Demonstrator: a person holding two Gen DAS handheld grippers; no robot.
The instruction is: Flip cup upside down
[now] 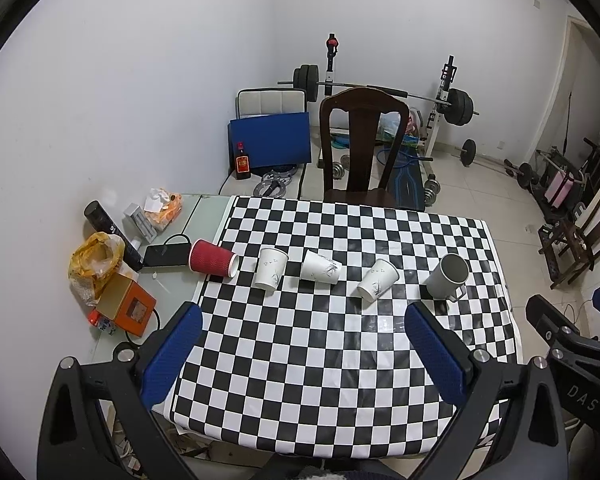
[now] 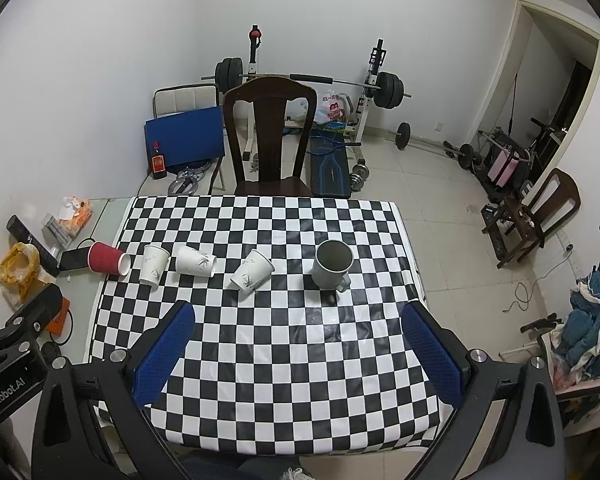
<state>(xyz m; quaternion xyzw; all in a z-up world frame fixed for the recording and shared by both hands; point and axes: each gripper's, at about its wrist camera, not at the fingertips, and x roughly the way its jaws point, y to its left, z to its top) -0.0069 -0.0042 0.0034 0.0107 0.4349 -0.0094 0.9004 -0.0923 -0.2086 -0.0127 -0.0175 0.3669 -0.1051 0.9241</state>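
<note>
Several cups stand in a row across the checkered table (image 1: 332, 344). A red ribbed paper cup (image 1: 213, 259) (image 2: 109, 258) lies on its side at the left. Three white paper cups follow: one upright (image 1: 271, 268) (image 2: 153, 265), one on its side (image 1: 320, 267) (image 2: 195, 261), one tilted (image 1: 377, 280) (image 2: 252, 271). A grey mug (image 1: 447, 276) (image 2: 333, 265) stands upright at the right. My left gripper (image 1: 304, 320) and right gripper (image 2: 298, 318) are both open and empty, held above the near half of the table, short of the cups.
A dark wooden chair (image 1: 360, 148) stands at the far side of the table. Clutter at the table's left: an orange box (image 1: 129, 307), a yellow bag (image 1: 96, 264), a black phone (image 1: 165, 254), a dark bottle (image 1: 112, 233). Gym weights (image 2: 388, 90) lie on the floor behind.
</note>
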